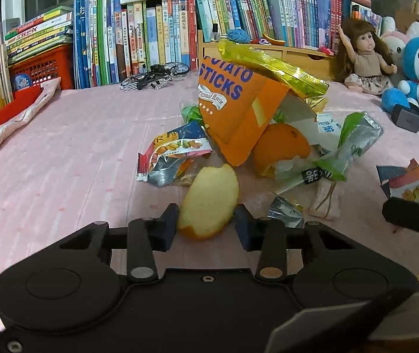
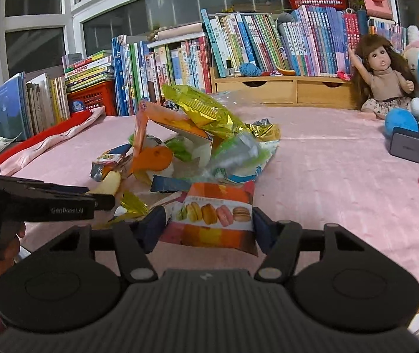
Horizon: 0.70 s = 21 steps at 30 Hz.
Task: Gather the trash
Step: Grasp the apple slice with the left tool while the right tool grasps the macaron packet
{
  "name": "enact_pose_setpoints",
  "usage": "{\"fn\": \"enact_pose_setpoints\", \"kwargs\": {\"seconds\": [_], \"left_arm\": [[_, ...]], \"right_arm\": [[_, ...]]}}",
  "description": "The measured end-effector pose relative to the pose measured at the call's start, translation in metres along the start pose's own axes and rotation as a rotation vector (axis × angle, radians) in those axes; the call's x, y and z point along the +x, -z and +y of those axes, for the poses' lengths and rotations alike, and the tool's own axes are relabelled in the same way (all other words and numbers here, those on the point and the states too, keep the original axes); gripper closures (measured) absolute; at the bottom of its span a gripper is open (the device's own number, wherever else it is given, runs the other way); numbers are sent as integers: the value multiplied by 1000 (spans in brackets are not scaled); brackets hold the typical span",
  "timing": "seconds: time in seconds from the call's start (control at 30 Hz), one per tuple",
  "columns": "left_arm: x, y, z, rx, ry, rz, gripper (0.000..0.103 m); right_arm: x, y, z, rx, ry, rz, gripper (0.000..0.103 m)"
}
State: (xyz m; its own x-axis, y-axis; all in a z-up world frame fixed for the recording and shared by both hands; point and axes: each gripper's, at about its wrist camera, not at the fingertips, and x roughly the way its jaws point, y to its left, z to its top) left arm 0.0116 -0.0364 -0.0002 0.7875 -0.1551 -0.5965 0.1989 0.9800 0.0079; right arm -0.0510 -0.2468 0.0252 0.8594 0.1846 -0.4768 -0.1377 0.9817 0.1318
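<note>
Left wrist view shows my left gripper (image 1: 206,223) closing around the pale curved orange peel (image 1: 209,203) on the pink cloth (image 1: 62,153), probably touching it only lightly, so I should squeeze gently, while my right gripper (image 2: 209,226) grasps the macaron-printed snack wrapper (image 2: 218,214).

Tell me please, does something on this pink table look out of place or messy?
Yes. A heap of trash sits mid-table: a torn potato sticks box, orange peel and opened snack wrappers, piled crookedly. The books and doll behind look orderly.
</note>
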Motion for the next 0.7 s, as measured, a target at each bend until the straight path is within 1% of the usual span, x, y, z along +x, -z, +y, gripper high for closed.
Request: {"fn": "enact_pose_setpoints", "kwargs": {"seconds": [0.07, 0.27, 0.37, 0.53, 0.7], "left_arm": [[-6, 0, 1, -16, 20, -7, 65], [-39, -1, -1, -5, -3, -71, 65], [-62, 3, 1, -27, 15, -97, 65], [-97, 21, 7, -71, 65, -86, 65], [-127, 50, 10, -68, 109, -44, 65]], "right_arm": [[-4, 0, 1, -1, -6, -7, 38], [-16, -1, 3, 5, -33, -21, 38], [-26, 1, 6, 6, -65, -17, 38], [-44, 14, 14, -9, -127, 24, 38], [-60, 34, 23, -48, -182, 86, 38]]}}
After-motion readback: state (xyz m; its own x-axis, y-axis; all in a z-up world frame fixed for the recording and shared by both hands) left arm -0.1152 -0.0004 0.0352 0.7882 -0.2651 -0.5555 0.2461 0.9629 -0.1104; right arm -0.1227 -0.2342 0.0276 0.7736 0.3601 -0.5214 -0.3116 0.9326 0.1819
